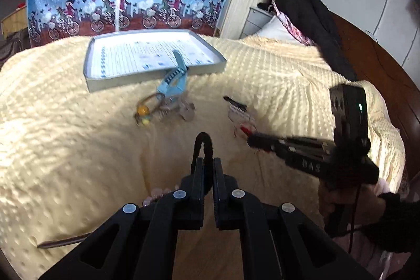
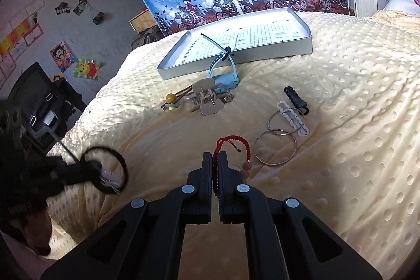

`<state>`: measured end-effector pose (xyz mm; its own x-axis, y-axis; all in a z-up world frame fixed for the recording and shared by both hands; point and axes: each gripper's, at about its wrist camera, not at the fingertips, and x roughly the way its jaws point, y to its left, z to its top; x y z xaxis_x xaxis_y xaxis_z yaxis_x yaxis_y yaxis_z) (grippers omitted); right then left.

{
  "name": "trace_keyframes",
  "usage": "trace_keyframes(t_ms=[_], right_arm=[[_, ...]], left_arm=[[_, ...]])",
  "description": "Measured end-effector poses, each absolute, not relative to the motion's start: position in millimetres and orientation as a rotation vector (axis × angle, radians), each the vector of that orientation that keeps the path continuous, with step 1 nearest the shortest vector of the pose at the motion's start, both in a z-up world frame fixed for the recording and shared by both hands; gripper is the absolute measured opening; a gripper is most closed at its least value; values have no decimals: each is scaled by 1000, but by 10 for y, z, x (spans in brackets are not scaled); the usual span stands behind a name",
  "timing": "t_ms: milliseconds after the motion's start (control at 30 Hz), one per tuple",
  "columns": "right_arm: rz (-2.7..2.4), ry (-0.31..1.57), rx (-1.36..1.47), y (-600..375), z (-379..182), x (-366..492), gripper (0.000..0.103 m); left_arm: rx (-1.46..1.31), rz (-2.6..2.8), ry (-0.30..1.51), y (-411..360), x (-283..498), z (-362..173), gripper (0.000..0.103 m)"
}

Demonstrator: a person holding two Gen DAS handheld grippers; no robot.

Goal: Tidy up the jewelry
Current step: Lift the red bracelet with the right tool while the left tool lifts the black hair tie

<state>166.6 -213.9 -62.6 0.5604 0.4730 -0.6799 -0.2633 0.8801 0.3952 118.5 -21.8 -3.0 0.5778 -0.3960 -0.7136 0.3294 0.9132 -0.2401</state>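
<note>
On a cream dotted bedspread [image 2: 341,96], our left gripper [image 1: 206,162] pinches a black hair tie [image 1: 207,146] and our right gripper [image 2: 215,162] a red beaded bracelet [image 2: 236,148]; the grey tray [image 2: 262,51] sits toward the far edge.

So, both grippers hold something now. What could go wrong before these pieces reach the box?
1. The red bracelet is pinched by one part only in the right gripper; its beaded end hangs loose and may catch the metal rings when lifted.
2. The black hair tie in the left gripper is thin and could slip out.
3. The blue watch leans on the box wall, so a gripper going there may knock it.
</note>
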Motion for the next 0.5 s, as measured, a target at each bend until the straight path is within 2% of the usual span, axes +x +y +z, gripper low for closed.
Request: trace_keyframes(t_ms=[300,500], right_arm=[[443,885,257,-2116,-650,1672,4],[456,868,263,-2101,-640,1659,4]], left_arm=[[-145,-332,841,139,1559,83,5],[-139,-344,838,116,1595,56,5]])
